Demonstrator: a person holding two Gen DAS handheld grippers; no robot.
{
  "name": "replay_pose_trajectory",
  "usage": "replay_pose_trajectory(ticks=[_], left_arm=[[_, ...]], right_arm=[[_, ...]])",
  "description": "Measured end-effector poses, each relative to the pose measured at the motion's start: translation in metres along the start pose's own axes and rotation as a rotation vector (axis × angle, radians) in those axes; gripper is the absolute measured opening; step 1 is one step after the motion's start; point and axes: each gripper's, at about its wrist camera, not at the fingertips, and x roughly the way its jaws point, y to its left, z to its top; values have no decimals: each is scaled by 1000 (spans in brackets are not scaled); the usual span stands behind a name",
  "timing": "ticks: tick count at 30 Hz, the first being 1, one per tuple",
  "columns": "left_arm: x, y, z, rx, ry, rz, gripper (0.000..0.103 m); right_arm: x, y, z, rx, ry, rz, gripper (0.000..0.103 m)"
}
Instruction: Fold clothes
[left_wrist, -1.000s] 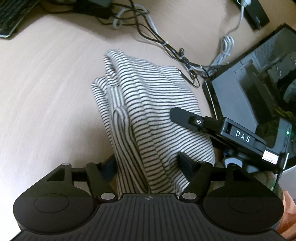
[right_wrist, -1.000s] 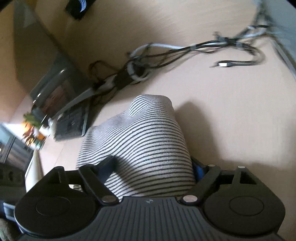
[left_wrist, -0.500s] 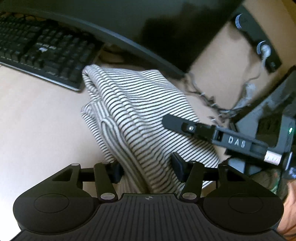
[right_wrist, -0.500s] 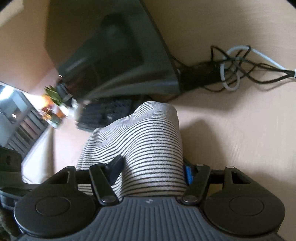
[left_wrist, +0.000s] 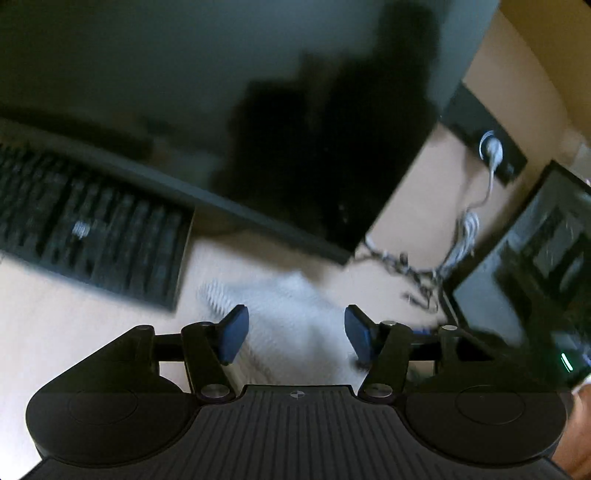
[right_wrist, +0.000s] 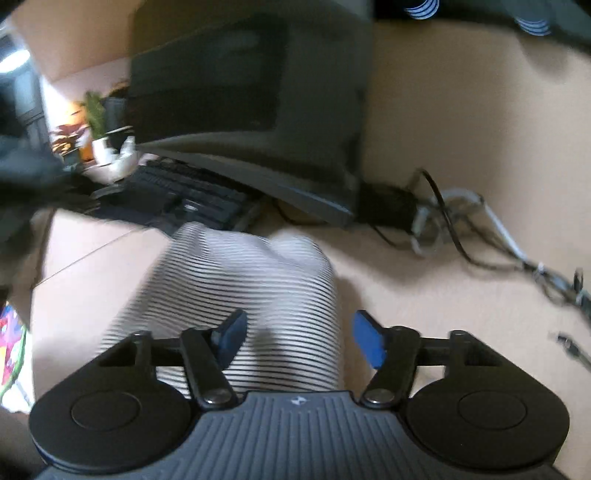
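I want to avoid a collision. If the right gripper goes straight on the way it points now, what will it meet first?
Most likely the striped garment, which lies on the desk just ahead of the open right gripper. Beyond it stand the keyboard and monitor; depth is unclear.

**Both grippers spread wide, nothing between the pads**

The left gripper (left_wrist: 295, 334) has its two fingers parted, the blue pads (left_wrist: 232, 335) facing each other across a broad gap, one at about 9 o'clock of the gap and the other at 3 o'clock. Neither pad presses on anything. A sliver of the person's hand (left_wrist: 576, 435) shows at the 4 o'clock edge of the left wrist view.

The right gripper (right_wrist: 301, 338) is likewise spread, its blue pads (right_wrist: 369, 343) angled outward at 10 and 2 o'clock, with clear space between them. Both views are motion-blurred, so finer pose cannot be told.
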Motion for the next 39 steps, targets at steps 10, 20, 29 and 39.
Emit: replay_pose_trajectory(ticks=[10, 20, 29, 39], left_arm=[[50, 8, -36, 2, 118, 86, 53], [40, 3, -41, -19, 91, 122, 53], [13, -4, -37, -61, 65, 163, 80], [26, -6, -80, -172, 270, 26, 68]], right_arm=[[4, 62, -34, -128, 117, 133, 53], [-21, 22, -13, -25, 87, 111, 77], [7, -42, -31, 282, 153, 69, 85], [31, -44, -46, 400, 164, 137, 86]])
